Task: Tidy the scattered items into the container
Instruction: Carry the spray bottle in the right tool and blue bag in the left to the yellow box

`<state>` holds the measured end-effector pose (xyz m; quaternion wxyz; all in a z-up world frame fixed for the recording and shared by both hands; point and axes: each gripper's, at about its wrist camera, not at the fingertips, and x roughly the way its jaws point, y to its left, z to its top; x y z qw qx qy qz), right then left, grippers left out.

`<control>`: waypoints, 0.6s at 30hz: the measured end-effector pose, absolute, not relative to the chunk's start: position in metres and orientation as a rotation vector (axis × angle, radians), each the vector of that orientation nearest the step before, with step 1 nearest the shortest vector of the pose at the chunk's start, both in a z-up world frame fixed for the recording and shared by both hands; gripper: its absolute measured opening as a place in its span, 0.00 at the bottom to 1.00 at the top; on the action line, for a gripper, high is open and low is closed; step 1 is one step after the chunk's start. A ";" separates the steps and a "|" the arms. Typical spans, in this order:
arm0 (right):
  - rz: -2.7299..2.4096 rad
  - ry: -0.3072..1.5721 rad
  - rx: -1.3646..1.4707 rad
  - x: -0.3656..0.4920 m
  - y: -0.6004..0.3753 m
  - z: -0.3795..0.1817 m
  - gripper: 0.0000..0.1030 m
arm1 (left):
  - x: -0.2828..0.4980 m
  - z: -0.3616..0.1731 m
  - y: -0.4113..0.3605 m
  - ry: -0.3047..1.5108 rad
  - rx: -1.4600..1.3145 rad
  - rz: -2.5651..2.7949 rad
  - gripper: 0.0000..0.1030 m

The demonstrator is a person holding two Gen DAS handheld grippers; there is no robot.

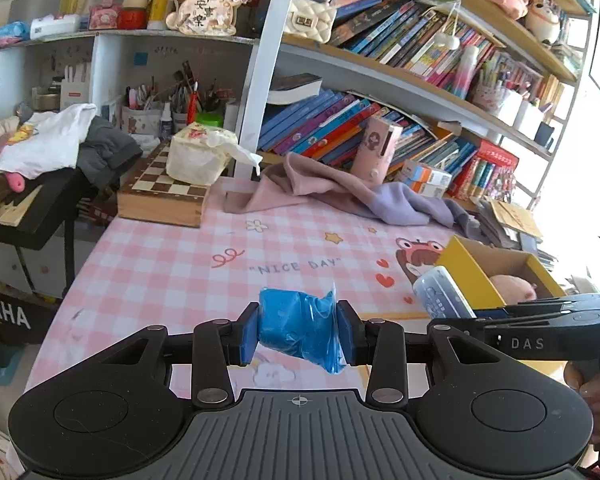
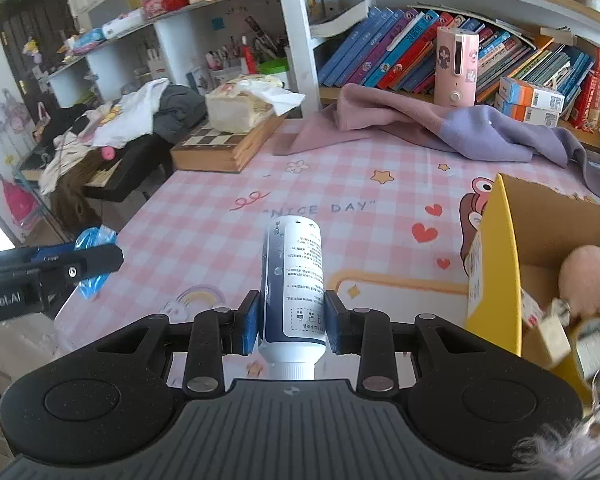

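Note:
My left gripper [image 1: 298, 332] is shut on a blue plastic bag roll [image 1: 296, 326], held above the pink checked table mat [image 1: 172, 264]. My right gripper [image 2: 292, 322] is shut on a white and blue tube [image 2: 296, 272], cap toward the camera, held above the mat just left of the yellow cardboard box [image 2: 496, 256]. The box holds a pink plush toy [image 2: 592, 280] and small items. In the left wrist view the right gripper [image 1: 480, 314] with the tube [image 1: 440, 292] shows beside the box [image 1: 468, 272]. In the right wrist view the left gripper [image 2: 100, 258] and blue bag [image 2: 92, 240] show at far left.
A pink and purple cloth [image 2: 440, 124] lies at the back of the table before book-filled shelves. A chess box [image 2: 220, 148] with a tissue pack [image 2: 240, 108] on it sits at back left. A pink device [image 2: 456, 68] stands by the books. Clothes pile on a side table [image 2: 112, 120].

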<state>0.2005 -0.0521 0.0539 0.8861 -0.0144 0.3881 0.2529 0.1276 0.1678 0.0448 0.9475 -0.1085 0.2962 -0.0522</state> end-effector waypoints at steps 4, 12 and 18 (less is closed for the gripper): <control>0.534 0.815 -0.028 0.170 -0.056 0.055 0.30 | 0.102 0.047 0.164 0.600 -0.226 -0.115 0.37; 0.550 0.830 -0.015 0.108 -0.056 0.054 0.30 | 0.047 0.043 0.160 0.605 -0.245 -0.126 0.37; 0.528 0.825 -0.037 0.067 -0.067 0.052 0.30 | 0.020 0.036 0.150 0.619 -0.273 -0.151 0.37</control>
